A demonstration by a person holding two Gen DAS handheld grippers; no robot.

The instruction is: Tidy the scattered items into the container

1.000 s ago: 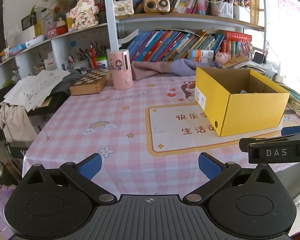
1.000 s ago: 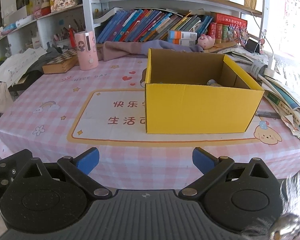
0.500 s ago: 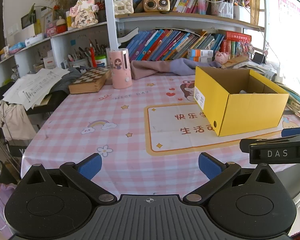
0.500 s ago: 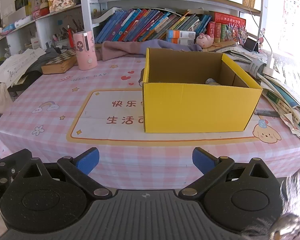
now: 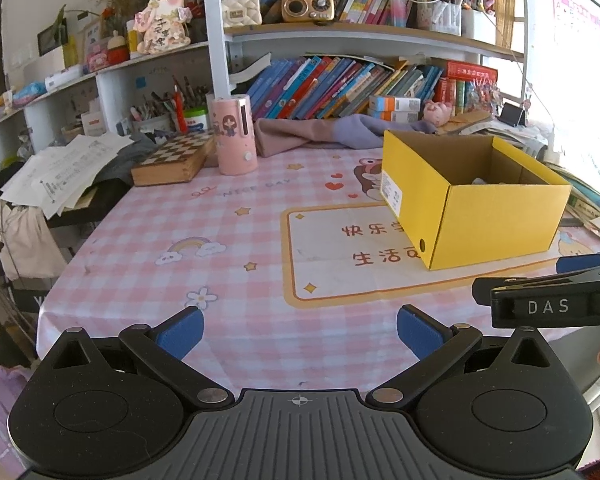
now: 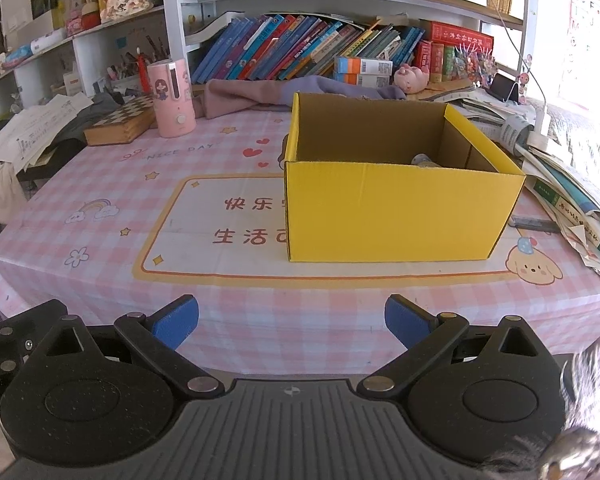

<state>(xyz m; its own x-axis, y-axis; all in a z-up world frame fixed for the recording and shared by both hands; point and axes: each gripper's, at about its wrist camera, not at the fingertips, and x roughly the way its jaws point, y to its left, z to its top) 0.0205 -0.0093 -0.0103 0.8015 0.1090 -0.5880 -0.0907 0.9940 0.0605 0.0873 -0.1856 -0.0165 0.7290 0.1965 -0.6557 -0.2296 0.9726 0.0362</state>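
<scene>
A yellow cardboard box [image 6: 400, 212] stands open on the pink checked tablecloth [image 6: 100, 184], and shows in the left wrist view [image 5: 496, 220] at the right. A small item [image 6: 422, 159] lies inside it, mostly hidden by the front wall. My left gripper [image 5: 298, 330] is open and empty near the table's front edge. My right gripper [image 6: 292, 320] is open and empty, in front of the box and apart from it. Its side also shows in the left wrist view [image 5: 548, 306].
A pink cylinder [image 6: 171, 98], a wooden chessboard box [image 6: 120, 120] and a purple cloth [image 6: 260, 94] sit at the back. Stacked papers and books [image 6: 572, 196] lie right of the box, a dark flat item [image 6: 534, 223] beside it. Bookshelves [image 5: 340, 84] stand behind the table.
Both grippers have drawn back slightly from the table, so the box looks a little farther away. Both stay open and empty.
</scene>
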